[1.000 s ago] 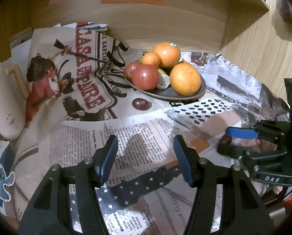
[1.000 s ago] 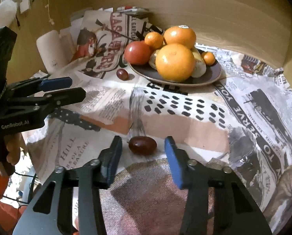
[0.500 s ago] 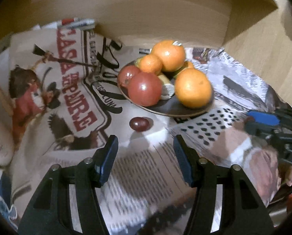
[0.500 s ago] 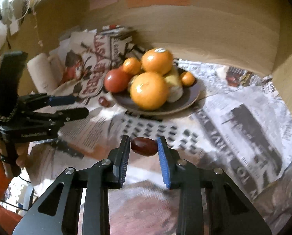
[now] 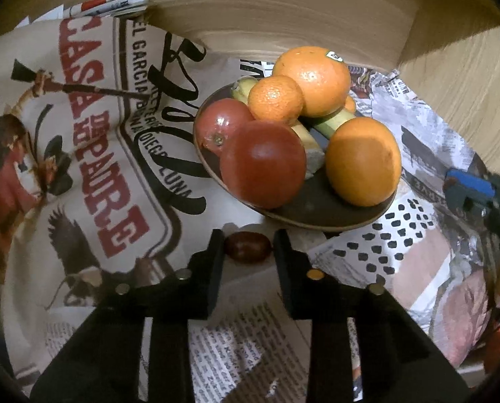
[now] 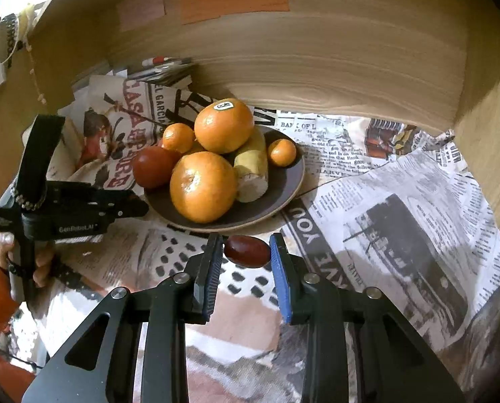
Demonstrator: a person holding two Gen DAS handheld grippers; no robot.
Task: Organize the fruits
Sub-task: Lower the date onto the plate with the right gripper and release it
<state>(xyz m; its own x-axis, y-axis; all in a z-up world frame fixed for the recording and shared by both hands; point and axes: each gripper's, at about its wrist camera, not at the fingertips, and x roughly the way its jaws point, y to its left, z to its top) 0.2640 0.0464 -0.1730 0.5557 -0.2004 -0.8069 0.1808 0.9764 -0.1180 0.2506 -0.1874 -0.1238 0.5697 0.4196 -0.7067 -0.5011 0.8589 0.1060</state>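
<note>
A dark plate (image 5: 320, 211) holds oranges, red tomatoes and a banana; it also shows in the right wrist view (image 6: 280, 194). In the left wrist view a small dark red fruit (image 5: 247, 247) lies on the newspaper just in front of the plate. My left gripper (image 5: 248, 248) has closed around it, jaws at both its sides. My right gripper (image 6: 246, 252) is shut on another small dark red fruit (image 6: 247, 251) and holds it above the newspaper, just in front of the plate.
Newspaper sheets (image 6: 401, 208) cover the desk. Wooden walls (image 6: 317, 60) stand close behind and to the right of the plate. The left gripper shows at the left of the right wrist view (image 6: 82, 208). The right gripper shows at the right of the left wrist view (image 5: 478, 198).
My left gripper moved forward to the loose red fruit and closed around it. My right gripper closed on its fruit, lifted it and carried it toward the plate.
</note>
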